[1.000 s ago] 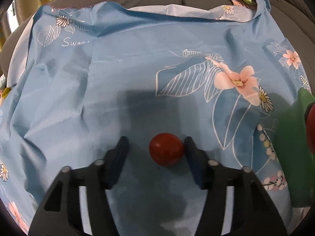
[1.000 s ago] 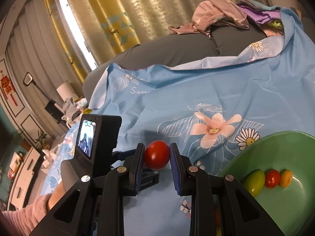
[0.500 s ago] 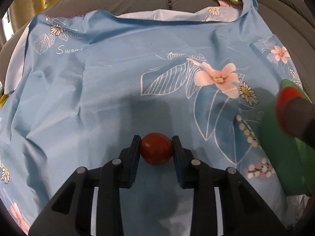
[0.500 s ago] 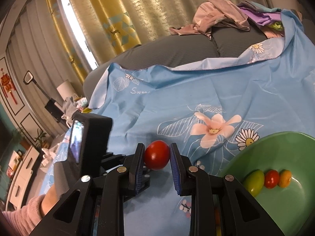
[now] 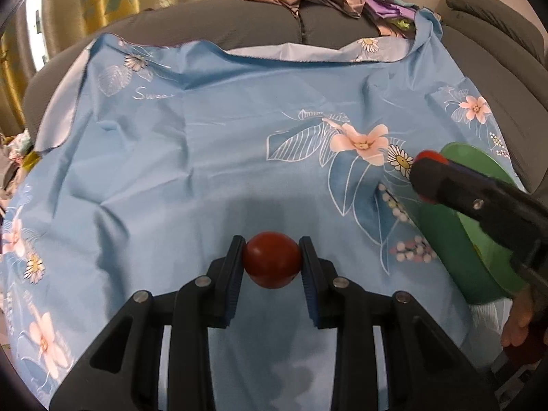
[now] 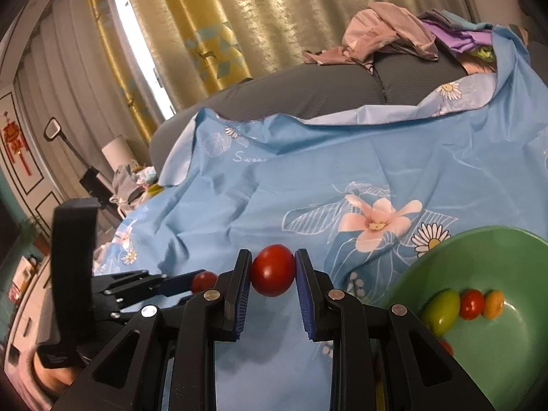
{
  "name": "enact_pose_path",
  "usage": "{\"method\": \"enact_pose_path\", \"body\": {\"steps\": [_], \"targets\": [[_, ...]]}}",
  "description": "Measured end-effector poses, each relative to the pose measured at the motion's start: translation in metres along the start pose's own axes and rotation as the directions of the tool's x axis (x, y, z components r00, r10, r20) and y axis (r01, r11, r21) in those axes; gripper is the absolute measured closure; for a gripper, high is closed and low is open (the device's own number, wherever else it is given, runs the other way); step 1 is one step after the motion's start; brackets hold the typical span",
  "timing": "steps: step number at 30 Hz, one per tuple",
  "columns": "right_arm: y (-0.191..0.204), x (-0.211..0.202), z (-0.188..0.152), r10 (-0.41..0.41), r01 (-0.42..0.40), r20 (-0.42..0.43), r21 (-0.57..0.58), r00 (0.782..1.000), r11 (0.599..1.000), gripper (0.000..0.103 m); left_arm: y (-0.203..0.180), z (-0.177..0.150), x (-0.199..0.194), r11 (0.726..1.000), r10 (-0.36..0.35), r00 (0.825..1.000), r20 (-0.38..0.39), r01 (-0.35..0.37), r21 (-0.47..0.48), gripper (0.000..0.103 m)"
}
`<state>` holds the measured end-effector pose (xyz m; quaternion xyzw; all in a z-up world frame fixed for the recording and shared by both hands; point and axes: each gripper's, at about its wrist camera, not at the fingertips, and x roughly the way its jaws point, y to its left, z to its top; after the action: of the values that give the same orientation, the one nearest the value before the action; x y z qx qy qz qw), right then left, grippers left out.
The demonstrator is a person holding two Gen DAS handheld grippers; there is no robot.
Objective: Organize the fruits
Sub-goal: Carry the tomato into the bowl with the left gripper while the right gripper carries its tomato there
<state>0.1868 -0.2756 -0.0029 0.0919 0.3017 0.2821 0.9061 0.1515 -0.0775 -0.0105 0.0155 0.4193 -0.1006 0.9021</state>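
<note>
1. The green bowl point(image 6: 479, 349) sits on the blue flowered cloth point(image 5: 191, 157) spread over a grey sofa point(image 5: 260, 30); I'll place everything by that bowl.
2. The left gripper point(image 5: 272, 267) is well to the left of the bowl, its fingers point(image 5: 233, 274) pinching a dark red tomato point(image 5: 272, 263) on both sides.
3. The right gripper point(image 6: 273, 275) sits just left of the bowl's rim, its fingers point(image 6: 239, 287) clamped on a second red tomato point(image 6: 273, 275).
4. Inside the bowl lie a green tomato point(image 6: 441, 310), a small red one point(image 6: 472, 304) and an orange one point(image 6: 493, 304), touching in a row.
5. Beyond the bowl, a heap of clothes point(image 6: 387, 34) rests on the sofa back, with gold curtains point(image 6: 212, 24) behind.
</note>
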Motion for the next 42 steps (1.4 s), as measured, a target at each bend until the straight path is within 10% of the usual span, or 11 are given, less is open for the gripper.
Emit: {"method": "enact_pose_path", "body": {"steps": [42], "targets": [[0.075, -0.083, -0.041, -0.009, 0.004, -0.027, -0.156, 1.0, 0.988, 0.075, -0.001, -0.06, -0.139, 0.998, 0.044, 0.985, 0.169, -0.037, -0.044, 0.072]]}}
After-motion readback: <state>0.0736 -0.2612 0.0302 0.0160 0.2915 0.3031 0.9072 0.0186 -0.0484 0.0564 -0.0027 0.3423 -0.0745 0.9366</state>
